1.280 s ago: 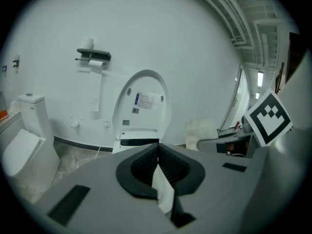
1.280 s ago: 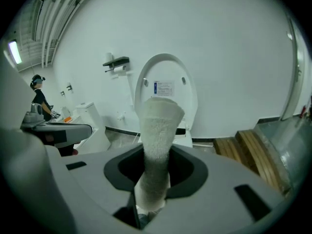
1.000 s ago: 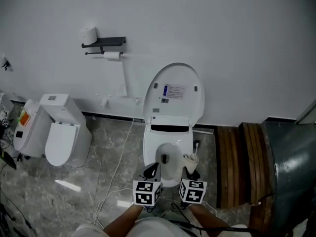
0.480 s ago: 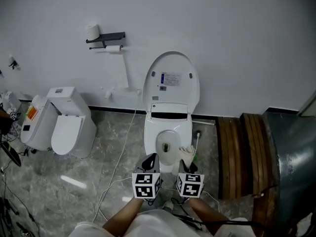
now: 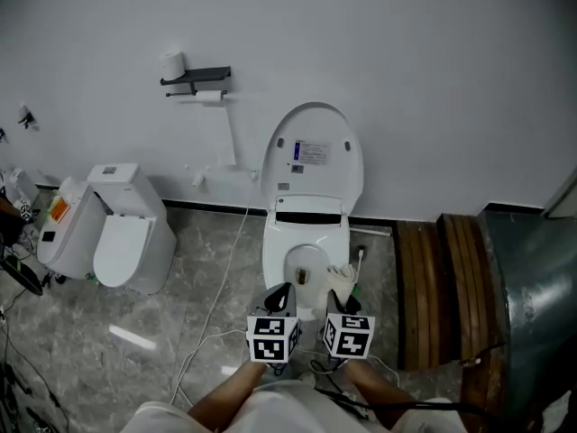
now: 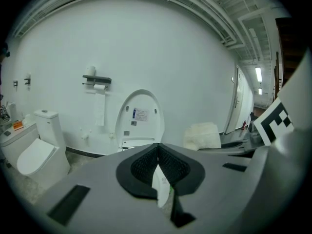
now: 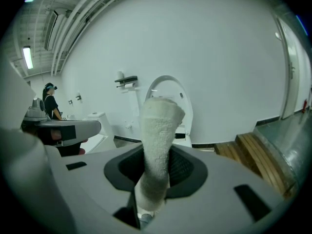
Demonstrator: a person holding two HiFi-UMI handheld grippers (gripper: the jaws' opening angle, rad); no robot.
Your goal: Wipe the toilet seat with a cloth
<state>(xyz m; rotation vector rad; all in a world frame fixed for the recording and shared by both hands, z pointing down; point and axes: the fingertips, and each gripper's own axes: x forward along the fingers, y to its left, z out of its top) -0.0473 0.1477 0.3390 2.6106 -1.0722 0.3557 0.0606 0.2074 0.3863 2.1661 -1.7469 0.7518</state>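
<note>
Right, nearest to me both grippers sit low in the head view, just short of the toilet's front edge. My left gripper (image 6: 157,152) has its jaws pressed together with nothing caught between them. My right gripper (image 7: 157,172) is clamped on the cloth (image 7: 158,126), a pale towelling roll that stands up out of the jaws. From above, the cloth (image 5: 341,280) hangs over the right front of the bowl, but I can't see it pressed on anything.

Just beyond lies the toilet seat (image 5: 278,262), down on the bowl, with the lid (image 5: 311,156) raised against the wall behind it. Further off on the wall is a paper holder (image 5: 196,78), and a second toilet (image 5: 122,242) stands well apart to the left.

As I judge it, the cloth is fetched and gripped, and that is all that's done. No wiping contact shows, so the whole ring of the seat is left to do.
</note>
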